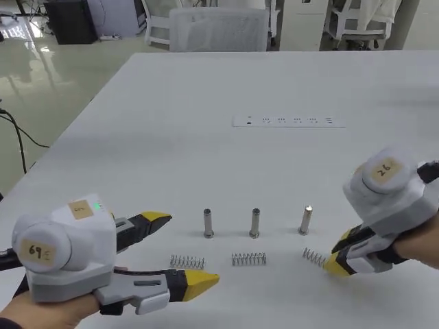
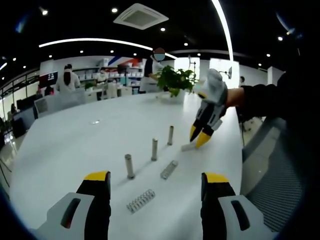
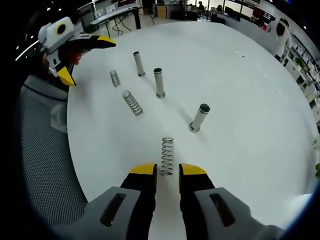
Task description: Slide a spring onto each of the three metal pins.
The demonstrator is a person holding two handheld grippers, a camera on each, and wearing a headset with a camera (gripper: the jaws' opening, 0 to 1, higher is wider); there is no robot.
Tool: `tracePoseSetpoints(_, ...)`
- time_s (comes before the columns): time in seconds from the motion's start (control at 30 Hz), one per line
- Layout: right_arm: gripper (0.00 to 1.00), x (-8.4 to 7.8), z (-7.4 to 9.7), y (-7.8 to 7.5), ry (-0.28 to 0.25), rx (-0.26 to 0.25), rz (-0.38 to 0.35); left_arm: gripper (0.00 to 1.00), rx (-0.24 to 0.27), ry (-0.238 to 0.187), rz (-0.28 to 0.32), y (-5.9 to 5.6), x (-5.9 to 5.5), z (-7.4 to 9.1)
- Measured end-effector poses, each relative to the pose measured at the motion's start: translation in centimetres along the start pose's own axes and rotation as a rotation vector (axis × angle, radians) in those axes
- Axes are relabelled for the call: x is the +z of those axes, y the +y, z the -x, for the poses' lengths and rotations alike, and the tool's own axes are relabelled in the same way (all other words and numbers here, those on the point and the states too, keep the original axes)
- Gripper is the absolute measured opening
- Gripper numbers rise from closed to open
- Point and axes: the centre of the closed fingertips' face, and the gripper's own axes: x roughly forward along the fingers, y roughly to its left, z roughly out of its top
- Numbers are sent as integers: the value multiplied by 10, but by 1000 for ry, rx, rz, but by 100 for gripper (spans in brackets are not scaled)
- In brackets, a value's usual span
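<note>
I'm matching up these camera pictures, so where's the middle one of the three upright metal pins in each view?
Head view: middle silver metal pin, lower centre.
Left gripper view: pin just below centre.
Right gripper view: pin upper centre.
Shared landmark: middle coiled wire spring lying beside it.

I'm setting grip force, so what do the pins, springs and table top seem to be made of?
The pins look like metal, likely steel, smooth and bright; the right one glints at its top. The springs are thin coiled wire, silvery grey, probably steel. The table has a smooth matte white top, perhaps laminate; its core cannot be told.
</note>
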Motion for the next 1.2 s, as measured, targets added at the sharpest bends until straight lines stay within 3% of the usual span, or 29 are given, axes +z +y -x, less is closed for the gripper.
tracePoseSetpoints(0.4, 13, -7, -8, -1, 48, -5, 35, 69, -7, -4, 6, -2, 0, -1)
tracePoseSetpoints(0.77, 8, -5, -7, 0, 50, -16, 54, 64, -32, 3, 9, -8, -2, -2)
tracePoseSetpoints(1.0, 8, 8, 5, 10, 21, 19, 46, 56, -86, 14, -3, -19, -3, -6)
tracePoseSetpoints(1.2, 8, 20, 10, 22, 3, 53, 73, 55, -156, 49, -48, -32, -5, -13)
